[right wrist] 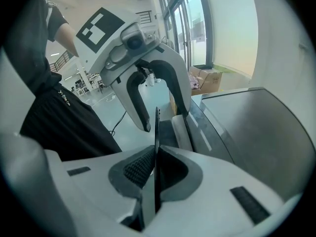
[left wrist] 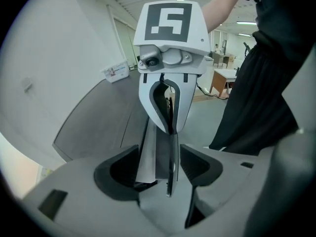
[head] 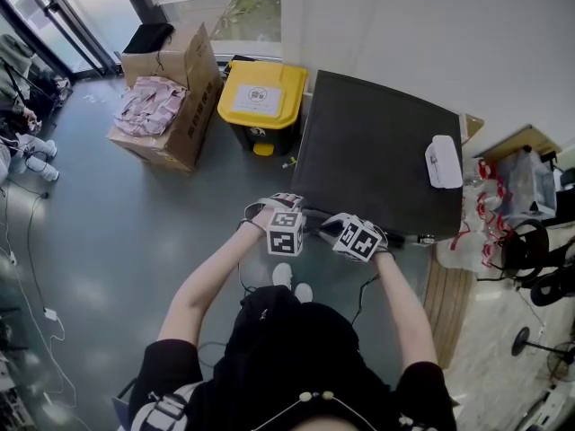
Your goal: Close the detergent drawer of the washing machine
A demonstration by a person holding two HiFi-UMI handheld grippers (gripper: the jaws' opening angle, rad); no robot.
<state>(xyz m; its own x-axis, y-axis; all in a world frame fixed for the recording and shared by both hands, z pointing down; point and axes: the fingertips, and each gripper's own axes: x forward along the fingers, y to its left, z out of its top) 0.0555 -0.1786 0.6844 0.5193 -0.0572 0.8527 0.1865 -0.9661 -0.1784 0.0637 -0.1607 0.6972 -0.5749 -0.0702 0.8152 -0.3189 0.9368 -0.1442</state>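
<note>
The washing machine has a dark flat top, and both grippers meet at its front left corner. A thin dark panel, seemingly the detergent drawer's front seen edge-on, runs between them. My left gripper is open: the panel passes between its pads without touching them. My right gripper is shut on the same panel from the opposite end. In the head view the left gripper and right gripper point at each other, and their marker cubes hide the drawer.
A yellow bin and an open cardboard box of cloth stand left of the machine. A white object lies on the machine's top. Bags and clutter crowd the right side. Cables trail over the grey floor.
</note>
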